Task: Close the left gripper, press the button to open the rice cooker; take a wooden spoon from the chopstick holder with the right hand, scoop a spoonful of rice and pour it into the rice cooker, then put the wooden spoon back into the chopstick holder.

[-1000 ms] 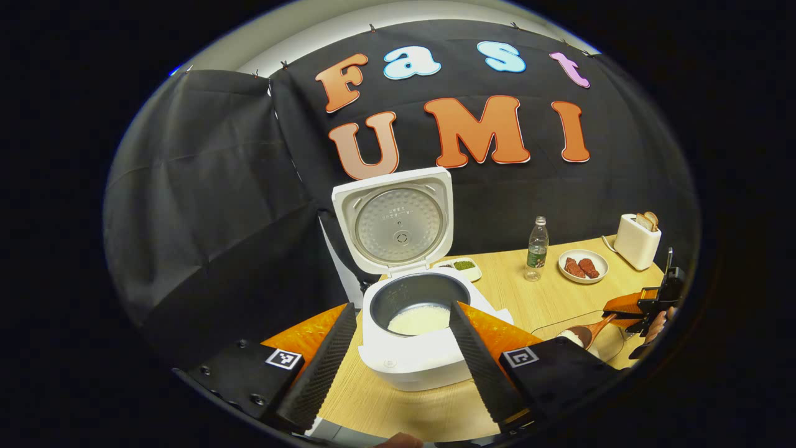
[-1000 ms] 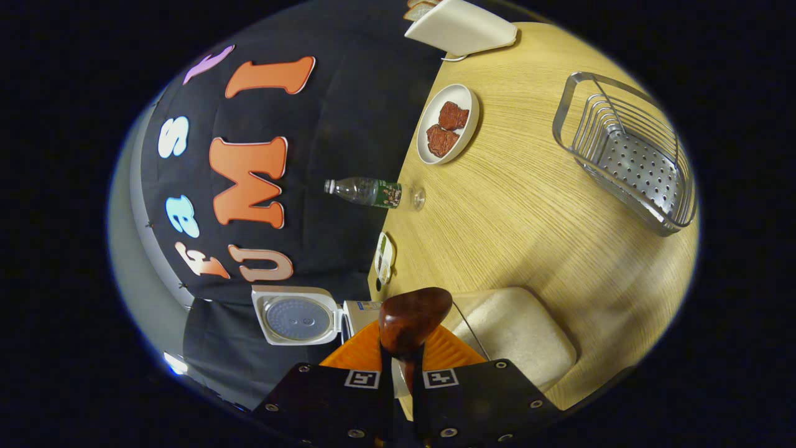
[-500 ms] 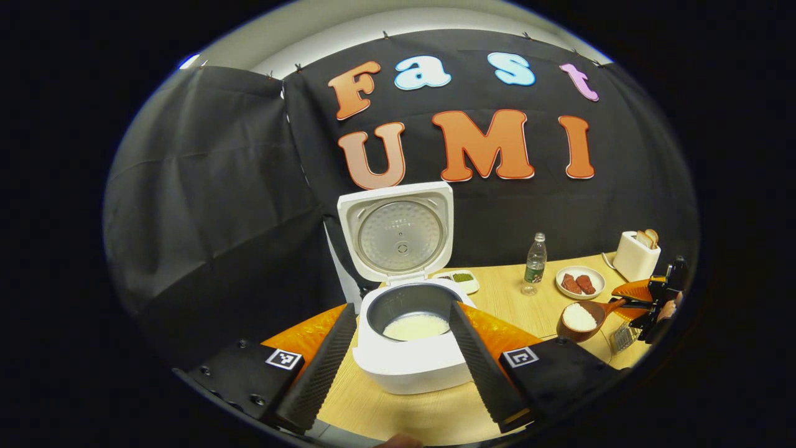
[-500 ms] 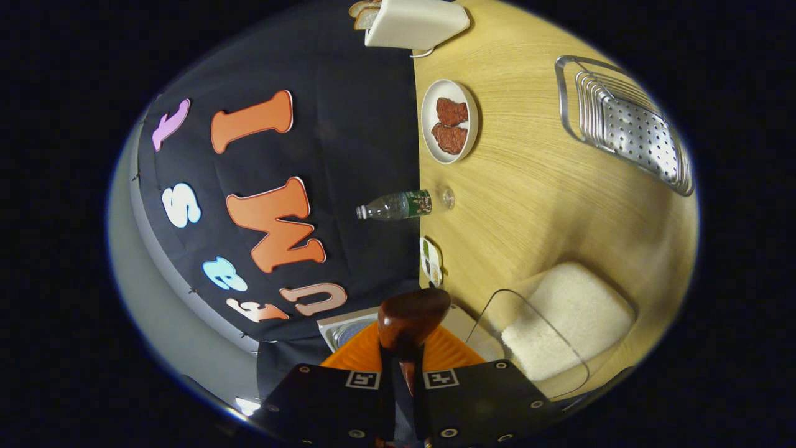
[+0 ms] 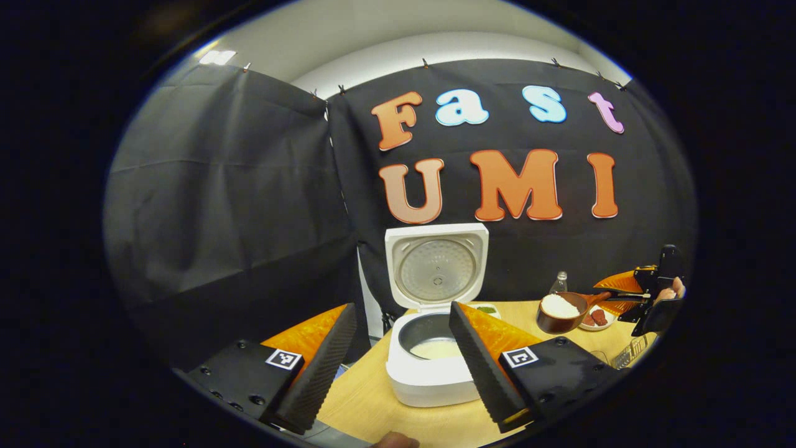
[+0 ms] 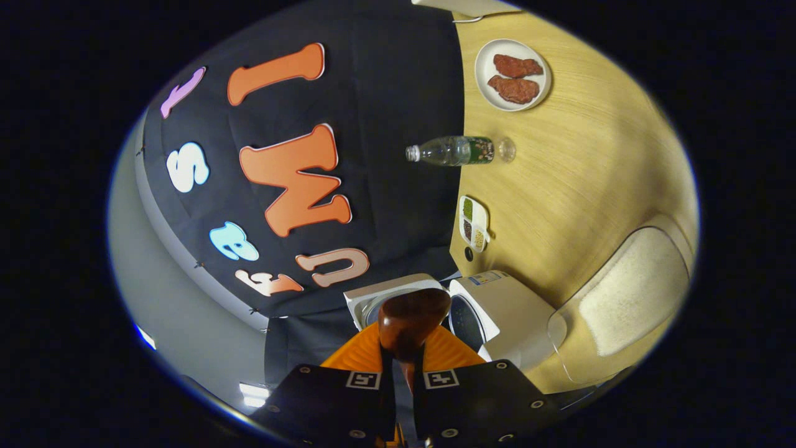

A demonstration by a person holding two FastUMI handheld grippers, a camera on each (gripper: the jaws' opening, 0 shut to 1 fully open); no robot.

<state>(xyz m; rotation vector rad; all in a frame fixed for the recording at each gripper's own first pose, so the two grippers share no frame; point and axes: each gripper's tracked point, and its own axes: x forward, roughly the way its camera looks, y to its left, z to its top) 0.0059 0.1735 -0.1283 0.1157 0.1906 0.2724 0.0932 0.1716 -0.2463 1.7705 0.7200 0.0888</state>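
Note:
The white rice cooker (image 5: 429, 379) stands open on the wooden table, lid (image 5: 437, 272) upright and some rice in its dark pot. My left gripper (image 5: 398, 367) is open, held back from the cooker, whose front shows between the fingers. At the far right, my right gripper (image 5: 647, 297) is shut on the handle of a wooden spoon (image 5: 559, 309) heaped with white rice, held in the air to the right of the cooker. In the right gripper view the gripper (image 6: 403, 379) clamps the handle, the spoon's dark back (image 6: 413, 316) hides the rice, and the cooker (image 6: 504, 311) lies just beyond.
A clear container of rice (image 6: 628, 292) sits near the cooker. A water bottle (image 6: 460, 150), a plate of red meat (image 6: 513, 74) and a small two-part dish (image 6: 472, 221) stand along the back wall. A metal wire rack (image 5: 625, 356) shows at the table's right.
The right gripper has lifted the spoon with rice out of the clear container and carried it up and toward the cooker. The left gripper has drawn back from the cooker, staying open.

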